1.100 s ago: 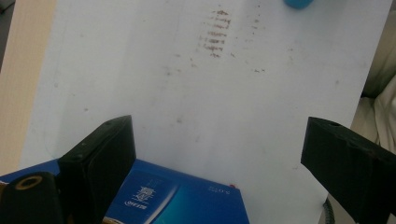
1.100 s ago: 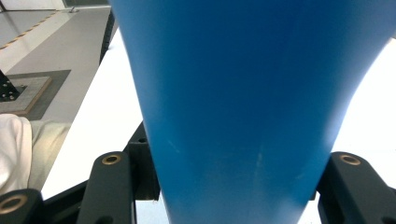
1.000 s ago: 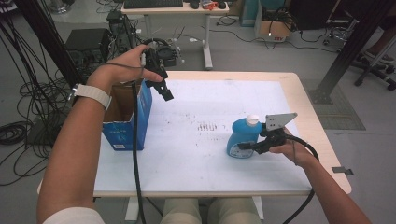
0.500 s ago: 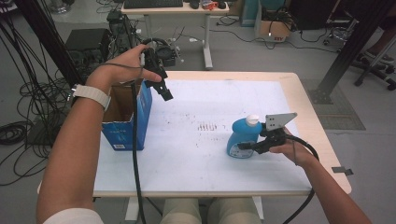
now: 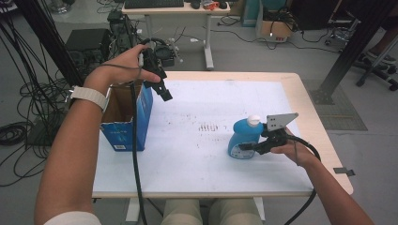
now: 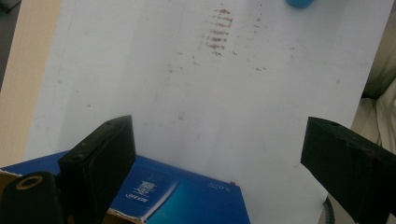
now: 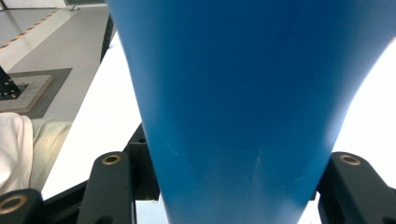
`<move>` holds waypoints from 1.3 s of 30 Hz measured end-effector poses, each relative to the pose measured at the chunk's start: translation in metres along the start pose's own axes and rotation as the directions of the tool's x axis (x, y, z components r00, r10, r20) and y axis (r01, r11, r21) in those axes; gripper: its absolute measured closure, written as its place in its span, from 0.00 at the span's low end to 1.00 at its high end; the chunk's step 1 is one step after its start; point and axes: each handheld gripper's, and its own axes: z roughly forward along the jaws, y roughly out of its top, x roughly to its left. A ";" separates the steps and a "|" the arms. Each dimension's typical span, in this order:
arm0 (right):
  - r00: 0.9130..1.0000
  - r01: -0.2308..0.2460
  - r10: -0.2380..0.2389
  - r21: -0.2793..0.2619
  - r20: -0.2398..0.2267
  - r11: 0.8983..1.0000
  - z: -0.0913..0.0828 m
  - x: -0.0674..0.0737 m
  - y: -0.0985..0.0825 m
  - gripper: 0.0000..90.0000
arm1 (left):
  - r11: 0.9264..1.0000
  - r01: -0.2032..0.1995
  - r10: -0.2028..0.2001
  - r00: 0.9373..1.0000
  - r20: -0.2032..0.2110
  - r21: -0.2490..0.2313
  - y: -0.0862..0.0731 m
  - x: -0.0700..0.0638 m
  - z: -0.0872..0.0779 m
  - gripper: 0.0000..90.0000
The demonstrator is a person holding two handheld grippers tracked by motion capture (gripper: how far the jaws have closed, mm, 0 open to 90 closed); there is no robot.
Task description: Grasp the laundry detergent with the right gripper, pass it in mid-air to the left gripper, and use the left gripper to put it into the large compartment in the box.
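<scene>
The right gripper (image 5: 248,146) had its jaws clamped on the blue bottle (image 5: 243,139), upright near the bench's (image 5: 197,173) right edge. The left gripper (image 5: 165,95) hung with jaws apart, empty, above the open blue box (image 5: 141,117) at the left edge. Bare, smudged white surface lay between them; cables crossed the floor (image 5: 28,117).

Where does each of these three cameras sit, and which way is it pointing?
High view: above the person's side, looking forward and down on the table; both forearms show, with left tongs and right tongs.
Left gripper view: rides the left tongs, looking down past its open jaws at the blue box.
Right gripper view: rides the right tongs, jaws clamping the blue bottle.
Shared: the bottle and the white tabletop.
</scene>
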 end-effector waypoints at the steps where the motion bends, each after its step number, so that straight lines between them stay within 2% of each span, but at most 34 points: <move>1: 1.000 -0.009 0.009 -0.020 0.006 1.000 0.001 0.001 -0.001 0.48 | 1.000 0.000 0.000 1.000 0.001 -0.001 0.000 0.000 0.000 0.12; 3: 1.000 -0.005 0.005 0.004 -0.007 1.000 0.000 0.000 0.000 0.48 | 1.000 0.004 -0.004 1.000 0.002 -0.002 0.000 0.000 0.000 0.12; 10: 1.000 -0.008 0.008 0.009 -0.006 1.000 0.000 0.000 0.001 0.47 | 1.000 0.003 -0.003 1.000 0.002 -0.001 0.000 0.000 0.000 0.12; 32: 1.000 -0.007 0.007 0.008 -0.006 1.000 0.000 0.000 0.000 0.47 | 1.000 0.003 -0.003 1.000 -0.002 -0.003 0.001 0.000 0.001 0.12; 35: 1.000 -0.021 0.021 -0.006 0.006 1.000 0.000 0.002 0.000 0.47 | 1.000 0.003 -0.003 1.000 -0.001 -0.004 0.001 0.000 0.001 0.12; 39: 1.000 -0.014 0.014 -0.009 0.006 1.000 0.001 0.001 0.000 0.47 | 1.000 -0.001 0.001 1.000 -0.004 -0.001 0.000 0.000 0.000 0.12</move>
